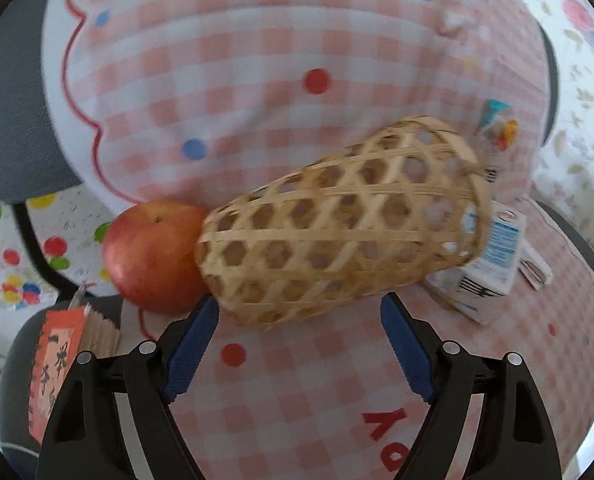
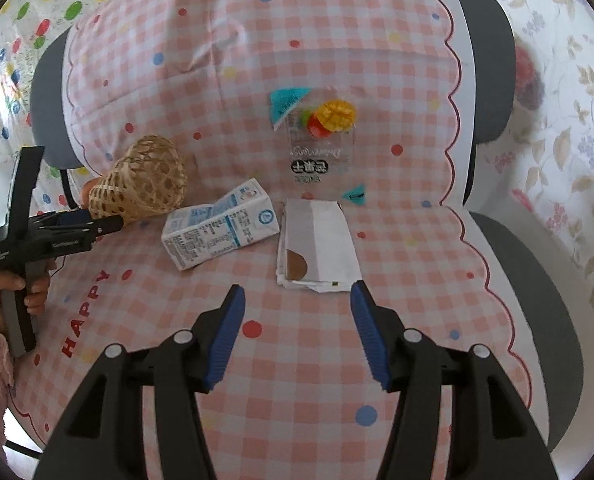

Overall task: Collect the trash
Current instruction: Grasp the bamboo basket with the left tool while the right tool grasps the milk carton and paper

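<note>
A woven bamboo basket (image 1: 337, 224) lies on its side on the pink checked cloth (image 1: 257, 60), mouth toward a crushed milk carton (image 1: 493, 256). My left gripper (image 1: 299, 312) is open, its blue pads just short of the basket's base end. In the right wrist view the basket (image 2: 145, 178), the carton (image 2: 221, 232), a flat paper wrapper (image 2: 317, 240) and a clear fruit-print bag (image 2: 321, 140) lie on the cloth. My right gripper (image 2: 297, 300) is open and empty, just short of the wrapper.
A red apple (image 1: 153, 256) rests against the basket's base. An orange printed box (image 1: 57, 360) sits at the lower left. The cloth covers a grey chair (image 2: 493, 60). Floral fabric (image 2: 569, 120) is at the right, dotted fabric (image 2: 17, 40) at the left.
</note>
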The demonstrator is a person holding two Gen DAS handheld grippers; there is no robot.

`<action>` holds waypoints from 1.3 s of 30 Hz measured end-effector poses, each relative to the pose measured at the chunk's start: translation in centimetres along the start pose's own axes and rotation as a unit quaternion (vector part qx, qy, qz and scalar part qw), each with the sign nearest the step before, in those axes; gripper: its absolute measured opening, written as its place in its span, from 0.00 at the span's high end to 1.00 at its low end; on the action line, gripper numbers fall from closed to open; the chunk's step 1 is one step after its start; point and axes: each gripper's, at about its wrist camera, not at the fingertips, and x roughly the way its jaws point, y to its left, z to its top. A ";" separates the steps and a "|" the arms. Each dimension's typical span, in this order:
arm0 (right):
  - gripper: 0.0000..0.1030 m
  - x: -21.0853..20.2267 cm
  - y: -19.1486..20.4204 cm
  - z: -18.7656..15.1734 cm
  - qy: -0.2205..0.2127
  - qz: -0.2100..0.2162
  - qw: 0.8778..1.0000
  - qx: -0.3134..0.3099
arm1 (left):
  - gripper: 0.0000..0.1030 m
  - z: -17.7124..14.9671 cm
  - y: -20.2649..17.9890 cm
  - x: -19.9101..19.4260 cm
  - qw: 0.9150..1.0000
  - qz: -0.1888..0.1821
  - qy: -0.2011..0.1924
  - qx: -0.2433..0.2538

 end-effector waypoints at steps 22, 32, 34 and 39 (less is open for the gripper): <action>0.40 -4.1 -1.7 -1.5 -0.021 0.002 1.000 0.014 | 0.14 1.1 -6.9 -4.5 0.991 0.019 -0.065 0.115; 0.36 -2.9 -1.1 -1.2 -0.012 0.001 1.000 0.016 | 0.13 2.1 -6.3 1.7 0.988 0.027 -0.028 0.147; 0.34 -2.2 -0.6 -1.1 -0.003 0.007 1.000 0.013 | 0.17 2.2 -6.5 2.2 0.988 0.027 -0.023 0.148; 0.31 0.1 1.8 -0.7 -0.002 0.003 1.000 -0.001 | 0.23 2.0 -5.9 -1.2 0.997 0.023 -0.017 0.078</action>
